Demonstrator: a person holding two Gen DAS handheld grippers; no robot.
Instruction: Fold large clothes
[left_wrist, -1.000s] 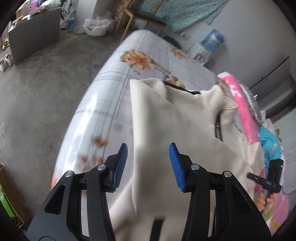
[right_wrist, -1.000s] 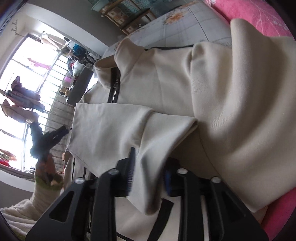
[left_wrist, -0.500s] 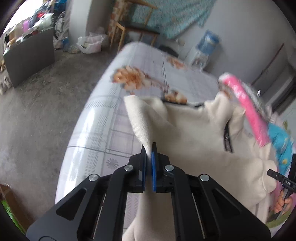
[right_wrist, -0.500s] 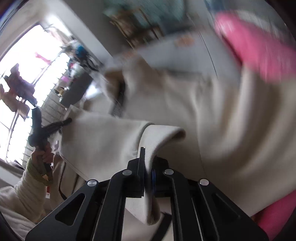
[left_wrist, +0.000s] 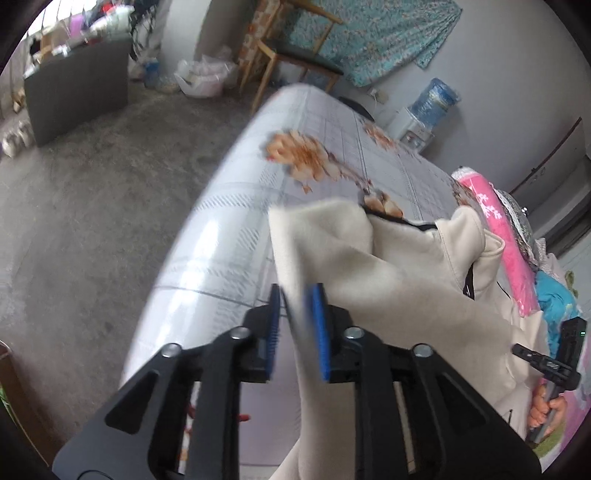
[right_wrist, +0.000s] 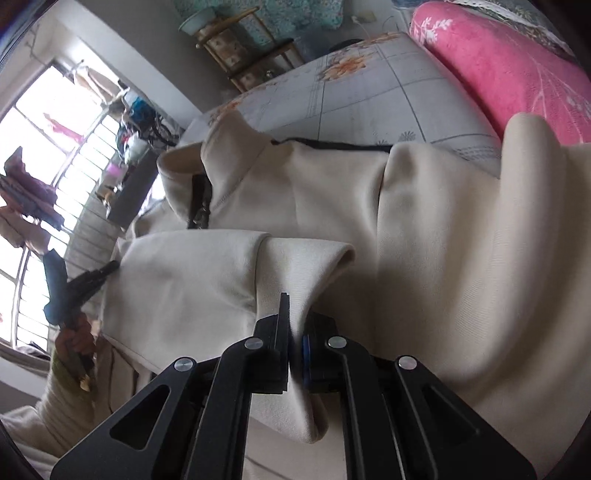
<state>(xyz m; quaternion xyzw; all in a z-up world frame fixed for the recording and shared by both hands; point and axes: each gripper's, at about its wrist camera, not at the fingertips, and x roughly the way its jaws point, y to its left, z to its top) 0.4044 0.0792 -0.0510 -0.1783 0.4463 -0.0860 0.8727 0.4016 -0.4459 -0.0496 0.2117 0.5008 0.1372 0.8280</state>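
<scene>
A cream zip jacket (left_wrist: 388, 288) lies spread on a bed with a floral checked sheet (left_wrist: 229, 229). My left gripper (left_wrist: 295, 314) is at the jacket's left edge. Its jaws are opening, a raised fold of the cloth runs between the blue pads (left_wrist: 319, 325), and the left pad stands clear of it. In the right wrist view my right gripper (right_wrist: 295, 332) is shut on a folded part of the jacket (right_wrist: 424, 221) below the zip collar (right_wrist: 199, 199). Each view shows the other gripper held in a hand, the right gripper (left_wrist: 554, 362) and the left gripper (right_wrist: 85, 284).
A pink blanket (left_wrist: 502, 240) (right_wrist: 517, 62) lies along the bed's far side. Beyond the bed stand a wooden chair (left_wrist: 295, 55) and a water dispenser (left_wrist: 432, 107). A grey cabinet (left_wrist: 77, 88) stands on the concrete floor (left_wrist: 92, 203) at the left.
Both grippers closed on the jacket's cloth. The left one then parted its jaws again with the fold still between them. The right one stays clamped and has lifted its fold slightly.
</scene>
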